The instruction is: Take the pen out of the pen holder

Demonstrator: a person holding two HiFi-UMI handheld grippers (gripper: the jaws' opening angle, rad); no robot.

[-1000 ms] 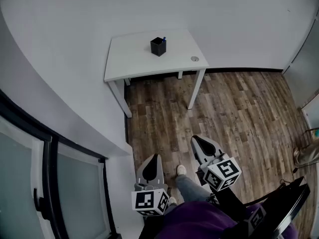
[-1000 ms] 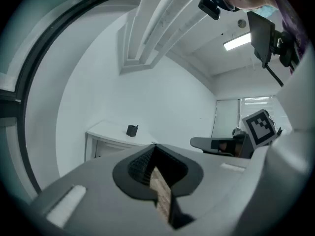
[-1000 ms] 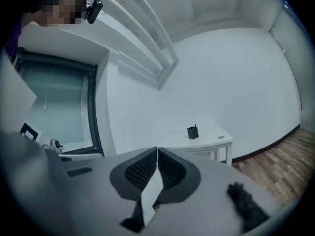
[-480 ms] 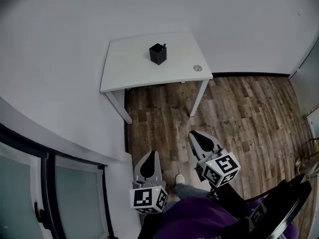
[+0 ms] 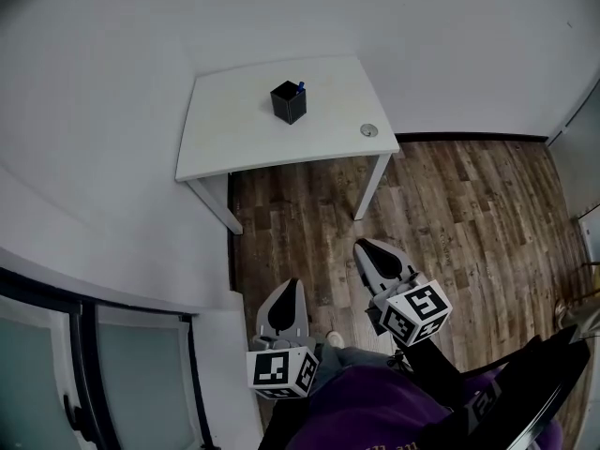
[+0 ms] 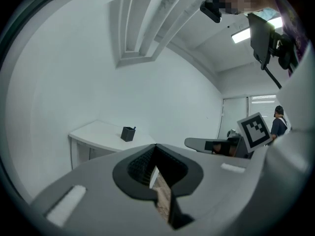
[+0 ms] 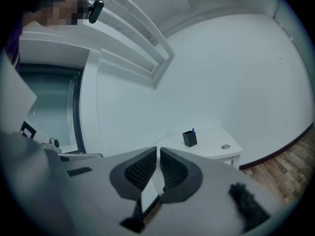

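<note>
Head view, pen holder [image 5: 288, 104] with blue pen [image 5: 299, 87] on white desk [image 5: 234, 129], left gripper [image 5: 292, 286] and right gripper [image 5: 365, 247] pressed together, empty

Grey left tool [image 5: 292, 287], right tool [image 5: 367, 248], black-and-white marker cubes [image 5: 281, 373], purple top [image 5: 375, 420]

Bare wood floor [image 5: 309, 214] lies open from the left gripper [image 5: 289, 296] and right gripper [image 5: 375, 254] to the bench [image 5: 234, 129] at 12 o'clock. The holder [image 5: 288, 103] stands alone mid-bench, free on all sides and above. A small round cap [image 5: 369, 130] lies at its 4 o'clock. Walls [image 5: 112, 111] close the bench at 9 and 12 o'clock.
</note>
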